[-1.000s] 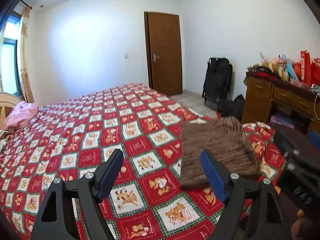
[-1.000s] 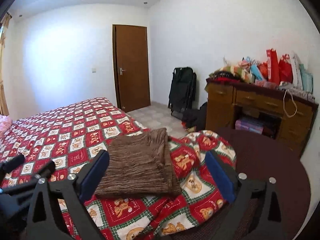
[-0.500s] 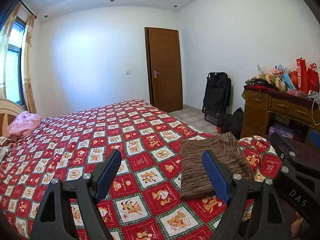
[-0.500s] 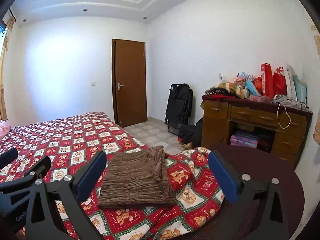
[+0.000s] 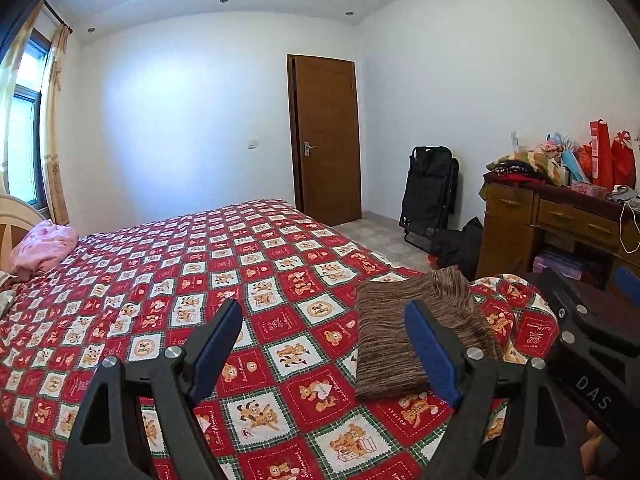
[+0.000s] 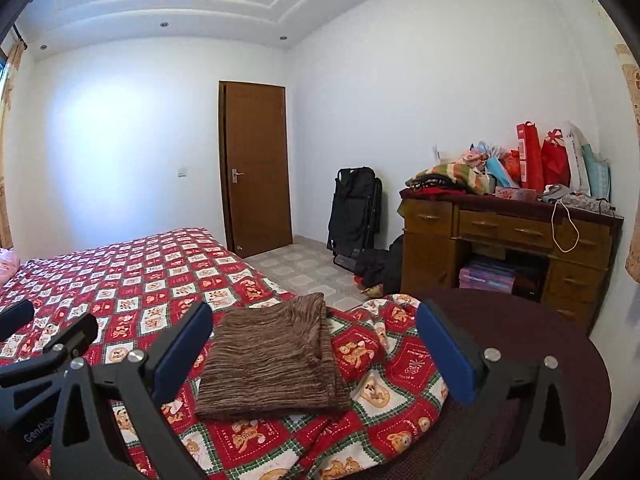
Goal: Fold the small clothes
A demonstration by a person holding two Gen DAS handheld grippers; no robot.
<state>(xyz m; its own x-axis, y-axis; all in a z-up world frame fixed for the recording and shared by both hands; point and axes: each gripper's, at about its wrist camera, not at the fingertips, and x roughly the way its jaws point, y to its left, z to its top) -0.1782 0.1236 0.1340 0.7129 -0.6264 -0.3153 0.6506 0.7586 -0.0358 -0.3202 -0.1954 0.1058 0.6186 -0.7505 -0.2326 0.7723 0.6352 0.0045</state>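
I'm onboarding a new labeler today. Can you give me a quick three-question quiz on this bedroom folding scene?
1. True or false: the brown garment lies folded on the quilt.
2. Is either tool gripping cloth: the left tool or the right tool?
3. Multiple choice: the pink bundle sits A) on the dresser, B) at the bed's far left, C) on the floor.

Key: 1 true; 2 neither, both are open and empty; 3 B.

Left wrist cam sits low over the bed (image 5: pixel 168 280), facing along its fingers (image 5: pixel 216 336) toward the door (image 5: pixel 326 136). Right wrist cam sits further right, at the bed corner, same heading, near the folded brown garment (image 6: pixel 268 356). Both views share garment, door, desk (image 6: pixel 500 236) and far wall.
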